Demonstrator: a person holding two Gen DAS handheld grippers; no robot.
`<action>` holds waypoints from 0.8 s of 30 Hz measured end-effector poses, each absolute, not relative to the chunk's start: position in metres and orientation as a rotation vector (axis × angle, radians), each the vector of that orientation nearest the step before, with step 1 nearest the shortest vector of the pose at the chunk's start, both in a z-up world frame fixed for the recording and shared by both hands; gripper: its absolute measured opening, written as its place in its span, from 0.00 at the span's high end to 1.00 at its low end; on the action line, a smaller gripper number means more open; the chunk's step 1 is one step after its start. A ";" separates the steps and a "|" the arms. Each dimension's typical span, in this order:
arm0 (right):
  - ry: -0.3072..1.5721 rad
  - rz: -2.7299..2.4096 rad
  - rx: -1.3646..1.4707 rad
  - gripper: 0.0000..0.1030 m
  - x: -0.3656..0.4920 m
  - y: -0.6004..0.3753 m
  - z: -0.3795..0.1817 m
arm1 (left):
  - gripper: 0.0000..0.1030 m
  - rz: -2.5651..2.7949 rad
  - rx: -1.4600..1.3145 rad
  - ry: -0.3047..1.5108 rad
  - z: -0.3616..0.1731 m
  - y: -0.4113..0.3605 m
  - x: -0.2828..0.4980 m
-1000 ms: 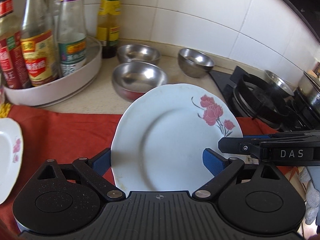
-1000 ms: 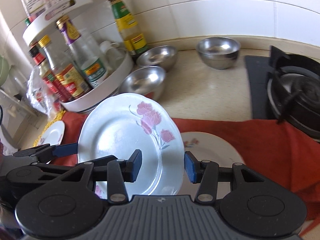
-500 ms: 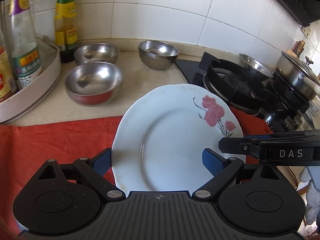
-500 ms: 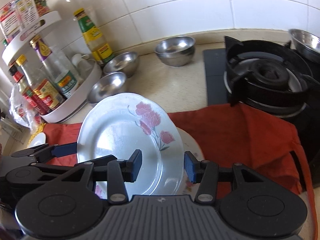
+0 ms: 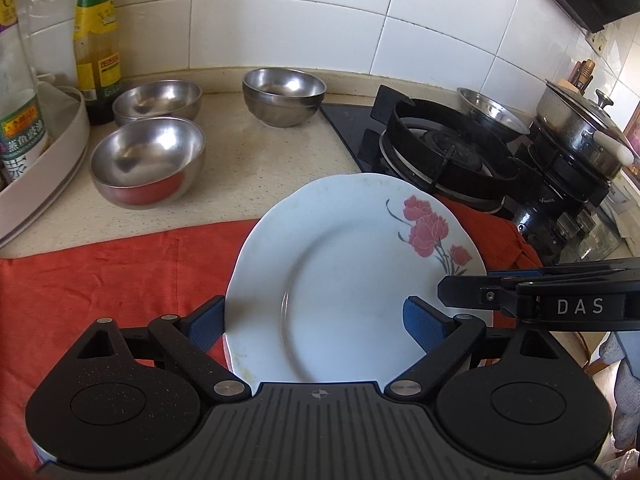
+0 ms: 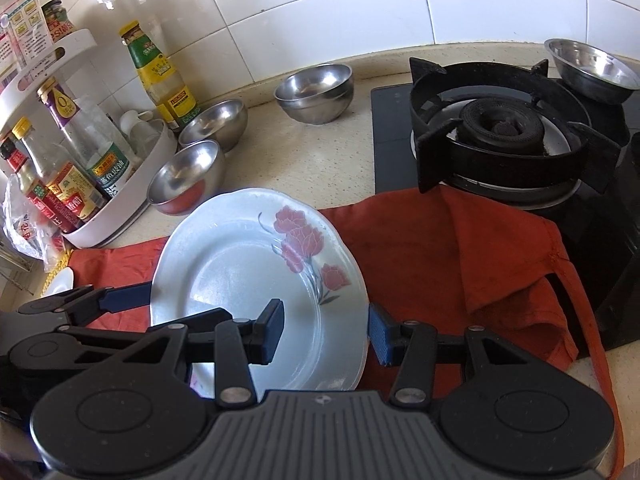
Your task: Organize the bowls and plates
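A white plate with red flowers [image 5: 344, 280] is held tilted above the red cloth [image 5: 112, 276]. My left gripper [image 5: 316, 320] is shut on its near rim, one pad on each face. My right gripper [image 6: 326, 330] is shut on the plate's [image 6: 248, 272] right rim; its arm reaches in from the right in the left wrist view [image 5: 540, 304]. Three steel bowls [image 5: 148, 160] [image 5: 158, 100] [image 5: 284, 96] stand on the counter behind. The edge of another white plate [image 6: 60, 282] shows at the far left.
A white turntable rack [image 6: 120, 200] with sauce bottles [image 6: 68, 184] stands at the left. A tall bottle [image 5: 96, 40] is by the wall. A black gas stove [image 6: 500, 132] with a steel bowl [image 6: 592, 68] and a lidded pot [image 5: 576, 128] fills the right.
Both grippers have carried the plate to the right along the counter, towards the stove. The rack and the plates on the cloth have slid out of view to the left.
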State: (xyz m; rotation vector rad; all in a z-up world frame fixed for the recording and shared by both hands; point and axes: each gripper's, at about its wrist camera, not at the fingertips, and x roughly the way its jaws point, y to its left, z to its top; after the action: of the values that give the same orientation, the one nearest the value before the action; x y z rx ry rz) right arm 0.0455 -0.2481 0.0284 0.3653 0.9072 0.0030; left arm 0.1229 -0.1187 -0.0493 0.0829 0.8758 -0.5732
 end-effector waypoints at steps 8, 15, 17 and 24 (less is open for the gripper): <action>0.914 -0.019 0.359 0.53 0.044 -0.252 0.025 | 0.08 -0.580 0.087 0.889 -0.054 -0.124 0.121; 0.929 -0.034 0.359 0.53 0.047 -0.257 0.018 | 0.09 -0.581 0.093 0.906 -0.062 -0.131 0.125; 0.932 -0.034 0.361 0.53 0.048 -0.258 0.017 | 0.09 -0.578 0.096 0.906 -0.063 -0.132 0.126; 0.929 -0.027 0.354 0.53 0.053 -0.260 0.016 | 0.09 -0.564 0.099 0.899 -0.062 -0.133 0.127</action>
State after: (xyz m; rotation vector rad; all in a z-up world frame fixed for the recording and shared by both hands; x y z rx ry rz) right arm 0.0533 -0.2598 0.0161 0.3544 0.9289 -0.0273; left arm 0.1275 -0.1335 -0.0625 0.0986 0.8989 -0.5636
